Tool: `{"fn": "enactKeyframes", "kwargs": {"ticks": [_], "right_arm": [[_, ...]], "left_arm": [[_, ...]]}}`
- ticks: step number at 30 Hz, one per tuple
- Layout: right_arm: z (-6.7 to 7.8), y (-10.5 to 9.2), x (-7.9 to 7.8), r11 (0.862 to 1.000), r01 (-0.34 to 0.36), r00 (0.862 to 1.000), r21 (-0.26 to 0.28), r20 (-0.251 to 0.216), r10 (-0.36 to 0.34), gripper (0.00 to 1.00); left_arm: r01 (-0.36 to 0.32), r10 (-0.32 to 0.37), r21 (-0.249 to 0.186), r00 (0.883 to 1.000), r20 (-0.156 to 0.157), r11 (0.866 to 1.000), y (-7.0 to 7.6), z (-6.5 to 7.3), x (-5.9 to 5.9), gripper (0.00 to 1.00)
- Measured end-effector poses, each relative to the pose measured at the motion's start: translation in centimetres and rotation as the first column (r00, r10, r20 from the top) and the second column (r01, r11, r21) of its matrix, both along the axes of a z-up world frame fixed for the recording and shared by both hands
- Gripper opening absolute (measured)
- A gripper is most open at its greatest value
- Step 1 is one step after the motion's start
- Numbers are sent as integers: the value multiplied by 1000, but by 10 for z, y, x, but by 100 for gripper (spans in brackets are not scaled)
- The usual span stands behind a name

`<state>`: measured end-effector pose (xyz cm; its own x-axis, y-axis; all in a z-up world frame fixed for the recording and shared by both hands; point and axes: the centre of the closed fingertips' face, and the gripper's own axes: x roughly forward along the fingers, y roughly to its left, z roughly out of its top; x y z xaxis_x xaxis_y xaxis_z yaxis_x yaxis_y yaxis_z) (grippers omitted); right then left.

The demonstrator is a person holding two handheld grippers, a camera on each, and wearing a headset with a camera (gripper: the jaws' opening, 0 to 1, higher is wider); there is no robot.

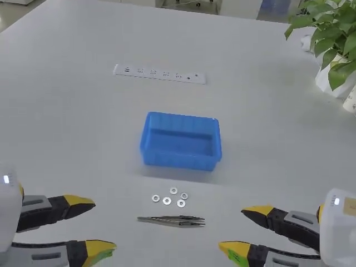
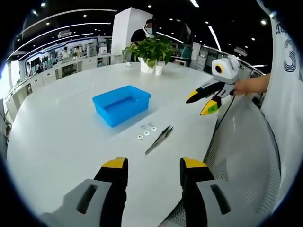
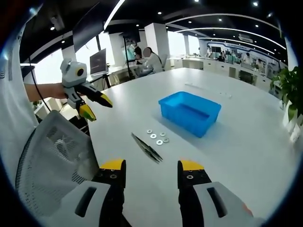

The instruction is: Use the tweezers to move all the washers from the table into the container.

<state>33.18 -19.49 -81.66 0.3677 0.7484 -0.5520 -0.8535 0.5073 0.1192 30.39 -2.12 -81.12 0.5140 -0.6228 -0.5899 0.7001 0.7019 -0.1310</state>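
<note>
Two tongs wait near the person: the left gripper (image 1: 103, 224) and right gripper (image 1: 233, 229), both spread wide and holding nothing. Best to pinch the thin, shiny metal tweezers (image 1: 171, 221) at the middle. They lie flat on the smooth table (image 1: 67, 128). Just past them sit five little round washers (image 1: 169, 196), then the blue plastic container (image 1: 178, 158).

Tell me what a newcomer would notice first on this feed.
The bright blue container stands mid-table, with a small cluster of washers and the tweezers lying just on its near side. The left hand-held gripper and right hand-held gripper, both open and yellow-tipped, flank them from the near edge.
</note>
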Motion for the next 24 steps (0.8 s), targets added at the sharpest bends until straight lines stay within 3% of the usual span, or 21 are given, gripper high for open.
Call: {"fn": "enactKeyframes", "kwargs": {"ticks": [2,4,12,13,14,15,18,19,21,24], "right_arm": [[-1,2,3,1000,-10,1000,-13,12,10,44],[-4,2,7,997,-44,998,-70,49,48,44],[-7,16,17,989,-115,991,-93,59,121,42],[-9,17,17,988,-123,990,-97,58,129,41],[-11,20,18,984,-140,988,-107,54,146,41],[-13,23,18,981,-156,985,-118,54,163,41],[-23,34,18,961,-225,970,-160,53,236,40],[-26,37,18,956,-242,966,-169,49,253,39],[-35,44,17,934,-292,951,-206,38,306,39],[-43,53,16,912,-336,936,-235,29,352,38]], "left_arm": [[-22,22,0,1000,-4,1000,3,-1,6,43],[-35,35,-23,999,3,999,3,2,13,39],[68,-68,2,998,15,998,-17,-10,26,41],[76,-76,19,997,25,997,-17,-13,28,46],[90,-93,70,995,39,993,-14,-19,31,49],[92,-96,82,994,46,992,-15,-22,33,51],[143,-144,55,989,13,988,-25,-30,31,38],[150,-151,64,988,14,987,-26,-33,32,35],[187,-188,109,982,-1,976,-28,-42,33,35],[212,-212,105,977,-6,972,-36,-46,36,35]]}}
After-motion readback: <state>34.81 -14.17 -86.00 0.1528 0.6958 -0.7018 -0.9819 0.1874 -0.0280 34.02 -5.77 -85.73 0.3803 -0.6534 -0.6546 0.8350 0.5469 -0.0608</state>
